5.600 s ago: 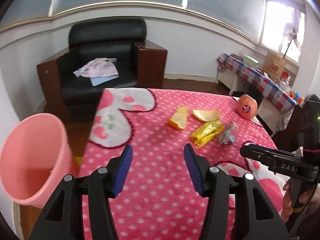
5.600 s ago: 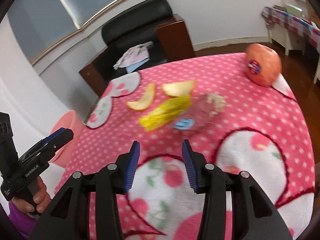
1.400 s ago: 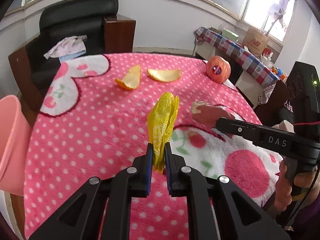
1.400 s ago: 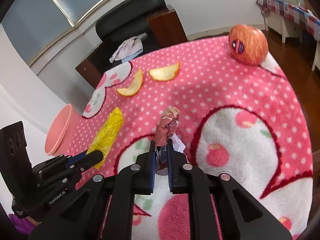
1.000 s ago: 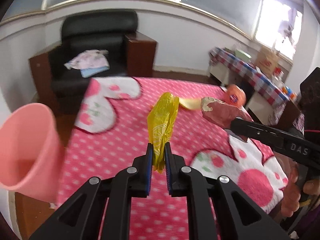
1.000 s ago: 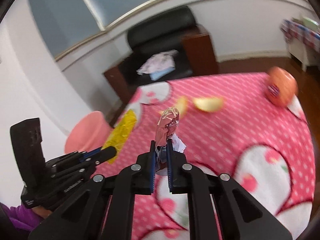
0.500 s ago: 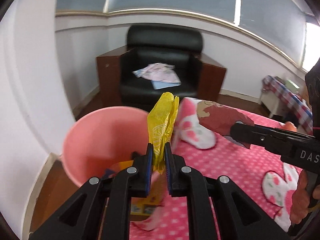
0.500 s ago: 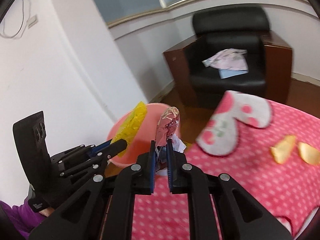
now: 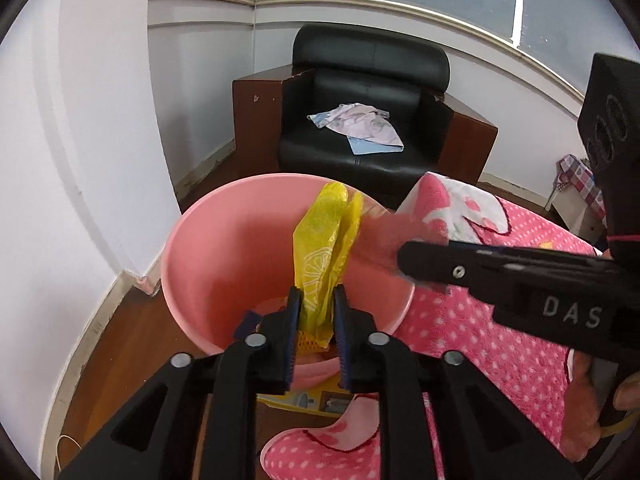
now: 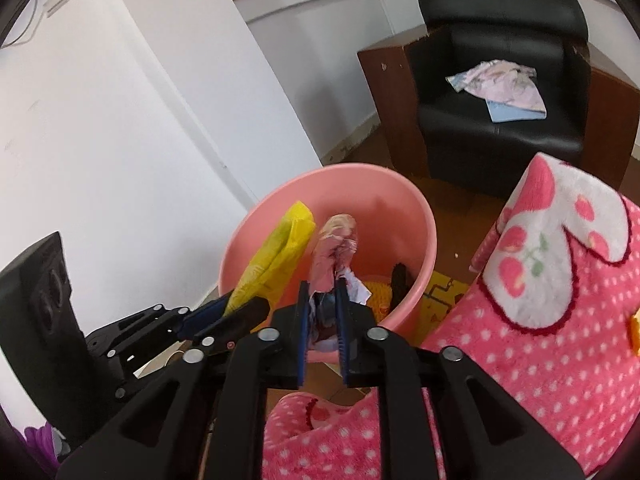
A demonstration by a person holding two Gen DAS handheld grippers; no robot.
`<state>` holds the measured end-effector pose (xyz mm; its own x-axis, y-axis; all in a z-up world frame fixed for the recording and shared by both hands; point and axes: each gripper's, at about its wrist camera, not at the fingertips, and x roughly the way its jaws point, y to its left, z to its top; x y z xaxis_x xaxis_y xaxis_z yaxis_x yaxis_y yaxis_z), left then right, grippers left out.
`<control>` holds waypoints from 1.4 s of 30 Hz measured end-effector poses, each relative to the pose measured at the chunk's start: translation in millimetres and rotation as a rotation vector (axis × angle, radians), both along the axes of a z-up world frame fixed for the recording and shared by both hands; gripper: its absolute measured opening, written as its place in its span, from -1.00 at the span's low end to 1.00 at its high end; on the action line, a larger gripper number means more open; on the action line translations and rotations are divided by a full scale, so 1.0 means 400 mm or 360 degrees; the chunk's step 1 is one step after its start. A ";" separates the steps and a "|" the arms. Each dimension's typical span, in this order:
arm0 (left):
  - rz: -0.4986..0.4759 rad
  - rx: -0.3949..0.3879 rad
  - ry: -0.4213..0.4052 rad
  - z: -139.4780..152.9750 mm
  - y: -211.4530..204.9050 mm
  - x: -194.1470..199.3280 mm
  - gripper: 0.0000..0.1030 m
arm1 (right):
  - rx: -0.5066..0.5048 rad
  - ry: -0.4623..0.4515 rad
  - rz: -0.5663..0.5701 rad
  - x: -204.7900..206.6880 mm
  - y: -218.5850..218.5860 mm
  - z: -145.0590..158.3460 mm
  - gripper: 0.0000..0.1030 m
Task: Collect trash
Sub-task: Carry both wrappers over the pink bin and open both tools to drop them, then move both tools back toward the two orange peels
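My left gripper point(image 9: 316, 312) is shut on a yellow plastic wrapper point(image 9: 326, 240) and holds it over the mouth of a pink bin point(image 9: 200, 248). My right gripper point(image 10: 322, 296) is shut on a crumpled pink wrapper point(image 10: 334, 252), also over the pink bin point(image 10: 400, 196). In the right wrist view the yellow wrapper point(image 10: 276, 256) hangs just left of the pink one. In the left wrist view the right gripper reaches in from the right, and the pink wrapper point(image 9: 384, 236) is blurred at its tip. Some trash lies at the bin's bottom.
The bin stands on a wooden floor beside the table with the pink dotted cloth point(image 9: 500, 340). A white wall point(image 9: 80, 160) is close on the left. A black armchair point(image 9: 360, 120) with folded cloths stands behind the bin.
Both grippers have moved closer over the bin and tilted down toward its opening, each still holding its wrapper. The jaws of both stand slightly wider than before.
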<state>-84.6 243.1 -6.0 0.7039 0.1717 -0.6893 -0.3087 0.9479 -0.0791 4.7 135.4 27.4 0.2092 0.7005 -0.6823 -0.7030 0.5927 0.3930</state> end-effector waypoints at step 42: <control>-0.0554 0.0041 -0.0049 0.036 -0.453 0.167 -0.19 | 0.0114 0.0033 -0.0777 0.021 -0.666 -0.064 -0.36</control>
